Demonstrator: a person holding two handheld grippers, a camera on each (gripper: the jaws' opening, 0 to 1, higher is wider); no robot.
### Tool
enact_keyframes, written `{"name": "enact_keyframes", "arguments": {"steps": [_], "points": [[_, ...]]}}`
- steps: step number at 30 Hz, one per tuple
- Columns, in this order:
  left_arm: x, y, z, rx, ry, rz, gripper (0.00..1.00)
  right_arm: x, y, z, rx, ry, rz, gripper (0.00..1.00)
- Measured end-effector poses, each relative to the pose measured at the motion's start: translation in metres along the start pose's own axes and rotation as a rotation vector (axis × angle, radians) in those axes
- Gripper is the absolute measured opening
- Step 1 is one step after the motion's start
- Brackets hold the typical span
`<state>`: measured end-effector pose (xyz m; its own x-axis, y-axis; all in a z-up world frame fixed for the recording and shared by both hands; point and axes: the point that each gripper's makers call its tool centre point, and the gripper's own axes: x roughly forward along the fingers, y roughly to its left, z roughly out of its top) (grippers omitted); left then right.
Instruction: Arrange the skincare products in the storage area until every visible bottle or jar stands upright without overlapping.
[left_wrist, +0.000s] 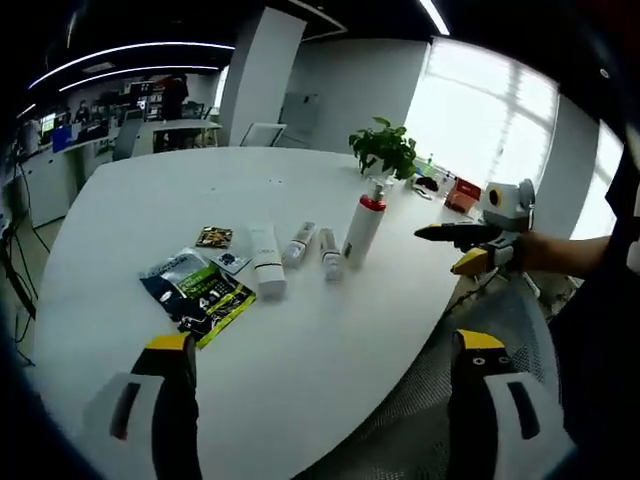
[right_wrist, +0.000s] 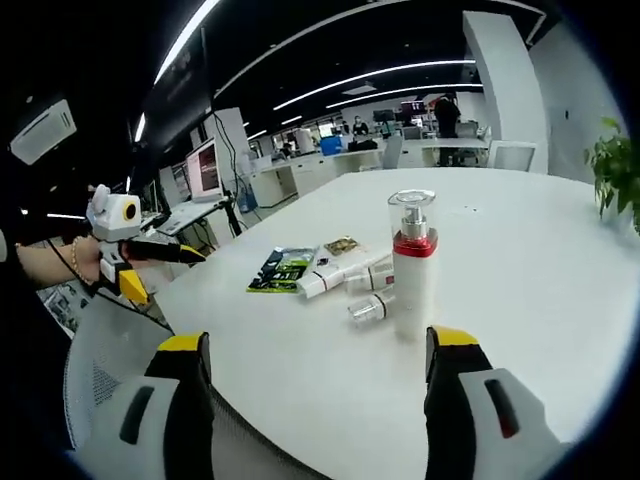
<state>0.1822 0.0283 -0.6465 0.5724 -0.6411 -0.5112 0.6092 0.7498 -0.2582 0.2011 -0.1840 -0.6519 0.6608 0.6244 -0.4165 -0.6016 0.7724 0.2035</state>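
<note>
The tall white pump bottle with red collar and clear cap (right_wrist: 412, 262) stands upright on the round white worktop (right_wrist: 520, 330), directly ahead of the right tongs (right_wrist: 318, 345), which are wide open and empty. Just beyond it, two small clear-capped white bottles (right_wrist: 372, 293) and a white squeeze tube (right_wrist: 325, 278) lie flat, long axes roughly parallel. The left tongs (left_wrist: 318, 345), also wide and empty, sit farther off.

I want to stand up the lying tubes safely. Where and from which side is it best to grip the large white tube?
Probably grip the large white tube across its round body near the cap end, coming from above. It lies flat, with a green packet at one side and a smaller tube at the other; both tongs are open.
</note>
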Motion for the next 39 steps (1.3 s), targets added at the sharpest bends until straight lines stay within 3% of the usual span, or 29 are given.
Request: {"name": "enact_keyframes", "arguments": {"steps": [9, 13, 26, 39], "points": [[-0.018, 0.010, -0.016, -0.024, 0.010, 0.033, 0.99, -0.006, 0.010, 0.002, 0.043, -0.034, -0.003, 0.84], [-0.021, 0.010, -0.023, -0.037, 0.017, 0.041, 0.99, -0.005, 0.012, 0.003, 0.021, -0.035, -0.014, 0.84], [-0.018, 0.011, -0.020, -0.047, 0.019, 0.023, 0.99, -0.005, 0.008, 0.001, 0.042, -0.038, -0.023, 0.84], [0.005, -0.002, -0.014, -0.010, 0.068, -0.021, 0.99, -0.005, 0.012, 0.000, 0.017, -0.021, -0.024, 0.81]]}}
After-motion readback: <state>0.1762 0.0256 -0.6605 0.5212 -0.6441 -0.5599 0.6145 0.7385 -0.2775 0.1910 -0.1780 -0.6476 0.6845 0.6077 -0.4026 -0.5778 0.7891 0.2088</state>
